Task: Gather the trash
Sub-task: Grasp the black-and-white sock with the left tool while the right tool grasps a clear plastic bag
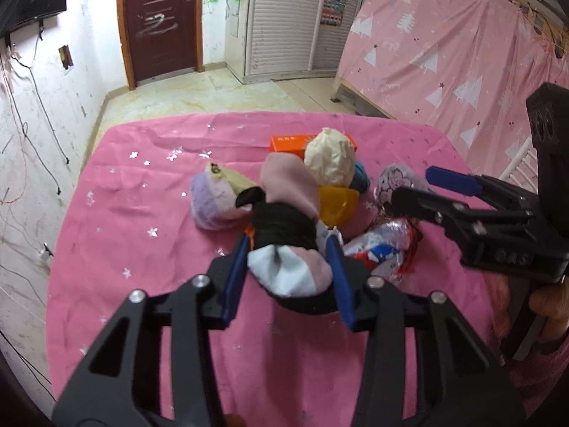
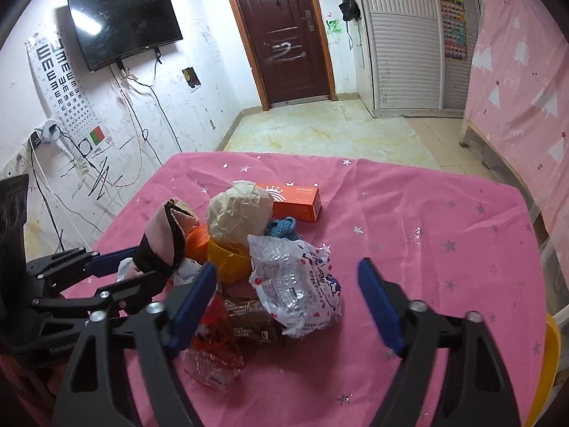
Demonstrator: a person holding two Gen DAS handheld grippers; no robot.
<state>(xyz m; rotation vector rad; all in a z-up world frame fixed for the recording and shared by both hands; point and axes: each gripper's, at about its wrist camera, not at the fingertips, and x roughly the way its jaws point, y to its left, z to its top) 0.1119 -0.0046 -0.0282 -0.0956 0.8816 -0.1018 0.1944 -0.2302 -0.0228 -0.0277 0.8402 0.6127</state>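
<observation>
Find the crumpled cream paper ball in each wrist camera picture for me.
Left wrist view: the cream paper ball sits above centre, atop the yellow bowl.
Right wrist view: the ball is left of centre, on the same bowl.
Shared landmark: the orange box just behind it.

Dark red-brown door [image 2: 284, 32] stood in far wall, pale scrawl across its panels. White walls [image 2: 199, 82] scuffed, scribbled, hung with loose cables. Black television [image 2: 122, 23] mounted on wall left of door; eye chart [image 2: 65, 96] beside and below it. White louvred wardrobe [image 2: 402, 42] right of door, colourful poster [image 2: 453, 28] on it. Pale marbled floor tiles [image 2: 320, 128]. Pink tree-print sheet [image 1: 444, 53] draped along right side. Table under pink star-speckled cloth [image 2: 444, 235].
</observation>
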